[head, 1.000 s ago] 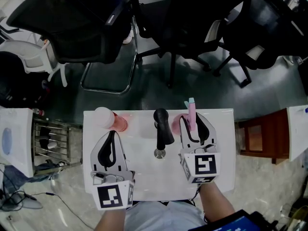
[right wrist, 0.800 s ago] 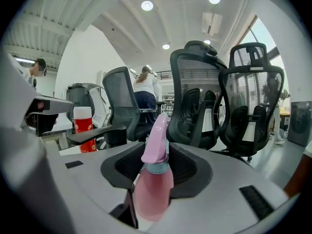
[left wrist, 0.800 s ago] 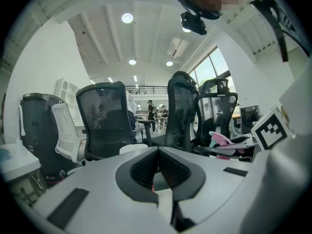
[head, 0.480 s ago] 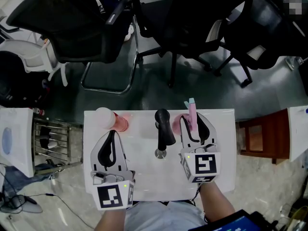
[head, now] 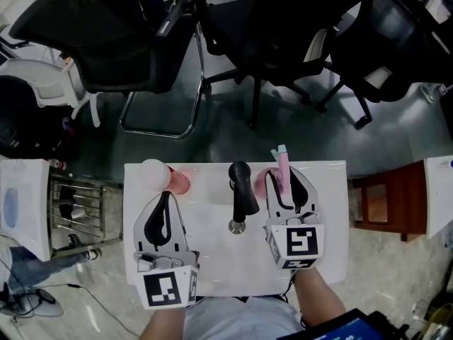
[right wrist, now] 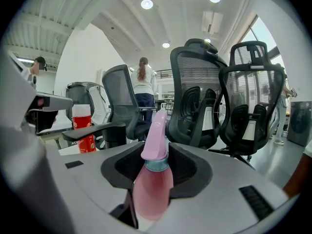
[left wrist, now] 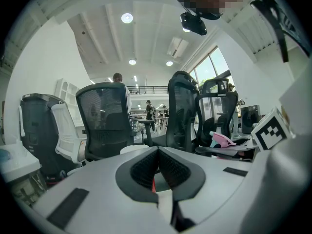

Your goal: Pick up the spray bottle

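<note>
The pink spray bottle point(head: 282, 163) stands upright near the far edge of the white table point(head: 219, 261). My right gripper point(head: 287, 177) reaches around it from the near side. In the right gripper view the bottle's pink body point(right wrist: 152, 189) fills the gap between the black pads, and its teal collar and pink spray head rise above them. The jaws press on the body from both sides. My left gripper point(head: 164, 198) rests on the left half of the table, shut with nothing in it. In the left gripper view its pads point(left wrist: 146, 167) meet at the tips.
A red can with a white lid point(head: 161, 176) stands just beyond the left gripper. A black upright object on a round silver base point(head: 239, 193) stands between the two grippers. Several black office chairs point(head: 283, 27) crowd the floor past the table. A wooden stool point(head: 386, 200) is at the right.
</note>
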Available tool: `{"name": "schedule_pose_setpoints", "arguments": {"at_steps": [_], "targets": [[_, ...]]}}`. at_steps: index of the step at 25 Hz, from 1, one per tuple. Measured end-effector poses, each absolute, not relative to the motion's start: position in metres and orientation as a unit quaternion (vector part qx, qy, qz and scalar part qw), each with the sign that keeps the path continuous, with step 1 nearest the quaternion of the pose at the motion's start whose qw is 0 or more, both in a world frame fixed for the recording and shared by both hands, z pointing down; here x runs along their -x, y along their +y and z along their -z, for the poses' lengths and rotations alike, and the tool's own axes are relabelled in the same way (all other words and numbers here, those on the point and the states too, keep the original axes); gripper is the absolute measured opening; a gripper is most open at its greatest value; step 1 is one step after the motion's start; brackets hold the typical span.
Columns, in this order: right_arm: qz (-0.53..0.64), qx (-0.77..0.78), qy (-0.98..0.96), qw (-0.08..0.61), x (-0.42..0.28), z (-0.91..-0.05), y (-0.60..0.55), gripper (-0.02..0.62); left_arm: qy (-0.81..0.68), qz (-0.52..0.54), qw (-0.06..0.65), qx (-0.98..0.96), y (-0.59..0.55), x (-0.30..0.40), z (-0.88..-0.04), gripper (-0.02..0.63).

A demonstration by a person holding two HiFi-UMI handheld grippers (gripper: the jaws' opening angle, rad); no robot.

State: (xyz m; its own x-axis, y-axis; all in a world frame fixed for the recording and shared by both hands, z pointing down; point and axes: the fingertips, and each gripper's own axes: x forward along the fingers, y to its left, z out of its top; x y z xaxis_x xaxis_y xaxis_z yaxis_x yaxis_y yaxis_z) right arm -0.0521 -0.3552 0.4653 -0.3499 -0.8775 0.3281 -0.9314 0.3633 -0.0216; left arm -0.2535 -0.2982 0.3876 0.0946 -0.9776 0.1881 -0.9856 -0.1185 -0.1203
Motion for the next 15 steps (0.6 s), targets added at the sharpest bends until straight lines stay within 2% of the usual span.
{"name": "schedule_pose_setpoints", "arguments": {"at_steps": [15], "targets": [[-0.100,-0.558,-0.814,0.127,0.0485,-0.4627,-0.3540,0.155,-0.665,-0.109,0.014,-0.739,-0.2966,0.2515,-0.3853,0.015]]}}
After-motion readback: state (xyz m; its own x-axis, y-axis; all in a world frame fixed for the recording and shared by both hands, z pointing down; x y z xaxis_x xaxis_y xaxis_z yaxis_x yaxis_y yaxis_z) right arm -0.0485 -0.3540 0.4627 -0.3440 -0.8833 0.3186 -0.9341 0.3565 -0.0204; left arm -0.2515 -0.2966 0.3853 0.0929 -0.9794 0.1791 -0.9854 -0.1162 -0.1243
